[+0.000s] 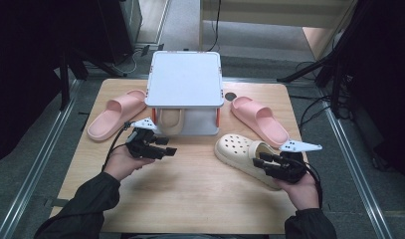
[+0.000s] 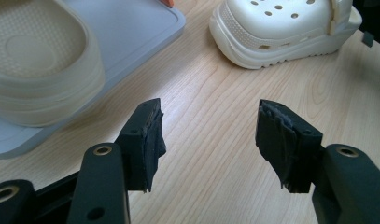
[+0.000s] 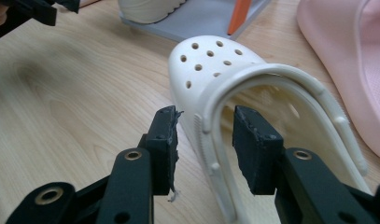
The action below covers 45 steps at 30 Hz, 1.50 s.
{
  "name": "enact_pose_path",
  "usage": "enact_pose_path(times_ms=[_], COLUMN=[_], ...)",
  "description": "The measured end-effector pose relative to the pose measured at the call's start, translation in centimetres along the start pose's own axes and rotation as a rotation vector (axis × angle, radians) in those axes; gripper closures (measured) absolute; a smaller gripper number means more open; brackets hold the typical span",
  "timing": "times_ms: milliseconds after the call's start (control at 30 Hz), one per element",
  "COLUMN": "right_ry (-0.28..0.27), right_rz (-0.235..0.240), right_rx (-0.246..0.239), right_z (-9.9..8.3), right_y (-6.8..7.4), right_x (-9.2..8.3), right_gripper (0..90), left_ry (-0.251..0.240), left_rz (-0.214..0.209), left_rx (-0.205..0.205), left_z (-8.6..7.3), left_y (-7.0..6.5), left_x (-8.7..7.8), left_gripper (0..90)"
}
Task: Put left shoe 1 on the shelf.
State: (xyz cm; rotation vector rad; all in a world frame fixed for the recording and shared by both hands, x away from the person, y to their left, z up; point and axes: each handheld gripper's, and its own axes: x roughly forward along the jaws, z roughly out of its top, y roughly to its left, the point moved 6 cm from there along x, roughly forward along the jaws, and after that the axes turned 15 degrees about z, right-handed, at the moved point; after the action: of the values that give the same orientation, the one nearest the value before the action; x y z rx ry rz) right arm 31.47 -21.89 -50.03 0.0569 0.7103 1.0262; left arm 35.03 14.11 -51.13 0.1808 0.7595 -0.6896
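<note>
A cream clog [image 1: 240, 147] [image 3: 211, 60] lies on the wooden table, toe toward the grey shoe rack [image 1: 185, 79]. At the clog's heel, my right gripper [image 1: 262, 159] [image 3: 204, 126] is open and straddles the side wall and strap. One pad is outside the wall, the other inside the shoe, and a gap shows on both sides. A second cream clog [image 1: 170, 121] [image 2: 38, 60] sits on the rack's lower shelf [image 2: 131, 32]. Just in front of that shelf, my left gripper [image 1: 166, 146] [image 2: 208, 126] is open over bare wood with nothing between its pads.
One pink slide [image 1: 115, 114] lies left of the rack, and another pink slide [image 1: 259, 119] [image 3: 346, 60] lies right of it, close behind the table clog. The rack has orange posts [image 3: 239, 14] and a flat grey top. Bare wood stretches between the two hands.
</note>
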Motion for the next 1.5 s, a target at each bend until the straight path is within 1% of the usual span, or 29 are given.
enact_pose_path(times_ms=[67, 100, 133, 167, 200, 233, 267, 333, 367, 400, 433, 467, 533, 600, 667, 700, 767, 833, 933, 1000, 1100, 1133, 1167, 1200, 1300, 1333, 1367, 1400, 1500], right_ry=[-0.001, 0.004, 0.013, 0.013, 0.025, 0.025, 0.040, 0.044, 0.064, 0.070, 0.075, 0.080, 0.086, 0.099, 0.105, 0.105, 0.111, 0.112, 0.124, 0.127, 0.139, 0.146, 0.150, 0.150, 0.156, 0.161, 0.161, 0.169, 0.181], right_rz=[0.006, 0.018, 0.026, 0.026, 0.036, 0.036, 0.034, 0.035, 0.026, 0.024, 0.029, 0.043, 0.057, 0.056, 0.059, 0.059, 0.085, 0.094, 0.128, 0.135, 0.169, 0.182, 0.191, 0.198, 0.207, 0.218, 0.218, 0.229, 0.240], right_rx=[0.016, 0.025, 0.026, 0.026, 0.027, 0.027, 0.028, 0.024, 0.026, 0.030, 0.042, 0.073, 0.111, 0.123, 0.129, 0.129, 0.131, 0.125, 0.092, 0.087, 0.071, 0.065, 0.059, 0.049, 0.039, 0.024, 0.024, 0.010, 0.002], right_z=[0.0, 0.1, 0.1, 0.1, 0.2, 0.2, 0.3, 0.4, 0.4, 0.4, 0.5, 0.5, 0.7, 0.9, 1.1, 1.1, 1.6, 1.7, 2.3, 2.4, 2.9, 3.1, 3.3, 3.4, 3.7, 3.9, 3.9, 4.1, 4.2], right_y=[-0.4, -0.8, -1.0, -1.0, -1.2, -1.2, -1.4, -1.4, -1.5, -1.6, -1.6, -1.7, -1.8, -1.9, -1.7, -1.7, -1.1, -0.9, 0.4, 0.6, 1.5, 1.9, 2.3, 2.5, 3.0, 3.4, 3.4, 3.9, 4.3], right_x=[0.3, 0.9, 1.4, 1.4, 2.2, 2.2, 2.9, 3.1, 3.7, 3.9, 4.0, 4.1, 4.0, 4.0, 4.0, 4.0, 4.2, 4.4, 5.3, 5.5, 6.6, 7.1, 7.5, 7.8, 8.3, 8.9, 8.9, 9.6, 10.4], right_gripper=[61.0, 61.0, 61.0, 61.0, 61.7, 61.7, 63.7, 64.8, 69.5, 71.6, 74.5, 75.6, 76.6, 76.9, 77.0, 77.0, 76.9, 76.9, 76.9, 76.9, 76.8, 76.9, 76.8, 76.8, 76.9, 76.8, 76.8, 76.8, 76.7], left_ry=[-0.004, -0.004, -0.004, -0.004, -0.004, -0.004, -0.002, -0.002, -0.010, -0.008, -0.009, -0.013, -0.014, -0.020, -0.021, -0.021, -0.022, -0.022, -0.030, -0.025, -0.020, -0.008, -0.008, -0.009, -0.011, -0.012, -0.012, -0.011, -0.016], left_rz=[0.001, 0.002, 0.002, 0.000, 0.003, 0.003, 0.009, 0.014, 0.019, 0.021, 0.022, 0.027, 0.027, 0.030, 0.048, 0.048, 0.055, 0.059, 0.074, 0.076, 0.083, 0.088, 0.088, 0.092, 0.097, 0.103, 0.103, 0.108, 0.113], left_rx=[-0.005, -0.005, -0.005, -0.008, -0.009, -0.009, -0.005, -0.004, -0.011, -0.014, -0.015, -0.018, -0.017, -0.024, -0.024, -0.024, -0.036, -0.040, -0.056, -0.052, -0.060, -0.073, -0.073, -0.083, -0.083, -0.087, -0.087, -0.091, -0.097], left_z=[0.0, 0.1, 0.1, 0.1, 0.1, 0.1, 0.0, 0.0, -0.3, -0.3, -0.4, -0.5, -0.5, -0.7, -1.0, -1.0, -1.4, -1.5, -1.9, -2.1, -2.4, -2.7, -2.7, -2.8, -3.0, -3.3, -3.3, -3.5, -3.6], left_y=[0.0, -0.1, -0.1, -0.1, -0.1, -0.1, 0.0, 0.0, 0.0, 0.1, 0.1, 0.1, 0.1, 0.1, 0.2, 0.2, 0.4, 0.4, 0.5, 0.6, 0.5, 0.4, 0.4, 0.4, 0.4, 0.3, 0.3, 0.3, 0.3], left_x=[0.0, 0.0, 0.0, -0.1, -0.2, -0.2, -0.3, -0.4, -0.6, -0.6, -0.7, -0.9, -1.0, -1.3, -1.6, -1.6, -2.0, -2.1, -2.6, -2.7, -3.0, -3.1, -3.1, -3.3, -3.5, -3.6, -3.6, -3.8, -4.0], left_gripper=[41.4, 41.3, 41.1, 41.1, 40.2, 40.2, 40.0, 39.8, 39.8, 39.8, 39.8, 39.8, 39.8, 39.9, 39.9, 39.9, 40.0, 40.0, 40.3, 40.4, 40.3, 40.4, 40.4, 40.4, 40.3, 40.3, 40.3, 40.3, 40.3])
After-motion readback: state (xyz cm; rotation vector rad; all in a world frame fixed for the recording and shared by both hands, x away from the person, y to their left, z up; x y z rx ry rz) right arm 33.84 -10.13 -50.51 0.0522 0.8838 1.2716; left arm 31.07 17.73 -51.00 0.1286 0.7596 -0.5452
